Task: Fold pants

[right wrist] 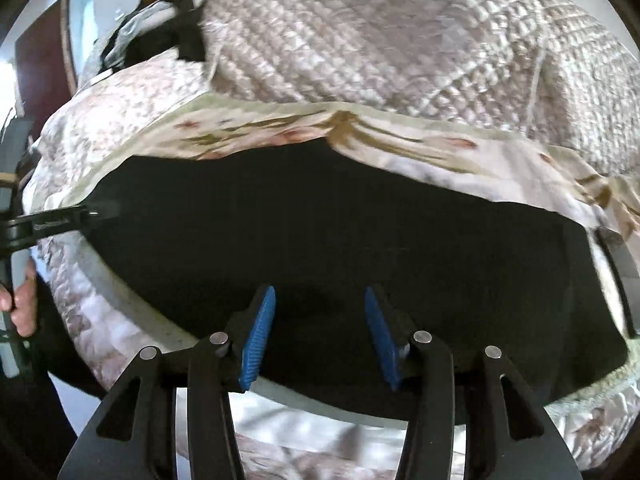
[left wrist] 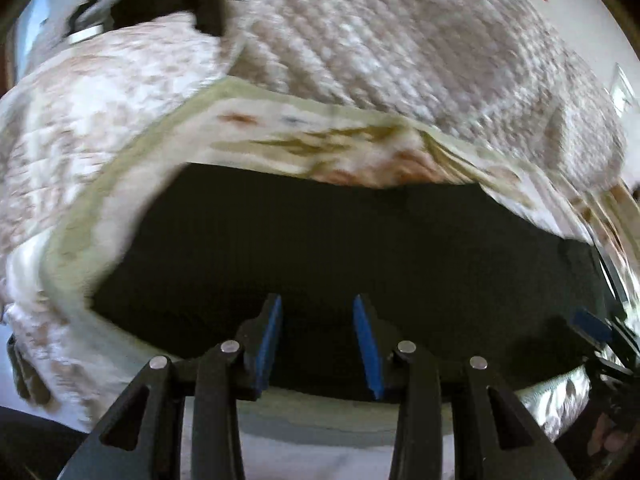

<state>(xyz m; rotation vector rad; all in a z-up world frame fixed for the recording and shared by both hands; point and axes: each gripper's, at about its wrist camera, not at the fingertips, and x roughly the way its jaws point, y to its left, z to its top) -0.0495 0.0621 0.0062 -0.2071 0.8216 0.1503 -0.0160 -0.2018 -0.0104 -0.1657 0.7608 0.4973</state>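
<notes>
Two tools hang over the black pants [left wrist: 340, 248] lying flat on the bed [left wrist: 380, 40]. Left tool [left wrist: 318, 344] and right tool [right wrist: 320, 336] are both spread apart, holding nothing. Pants look soft and floppy, so grab them by an edge.

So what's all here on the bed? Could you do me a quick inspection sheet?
Surface: quilted bedspread, with a floral sheet over it.
Job's things: black pants spread flat.
Clutter: dark strapped item at the far edge, unclear what.
Grippers: left hand-held gripper open, nothing between the pads; right hand-held gripper open, likewise empty.
Cables: nothing seen.
Surroundings: wall and dark door on the left.
</notes>
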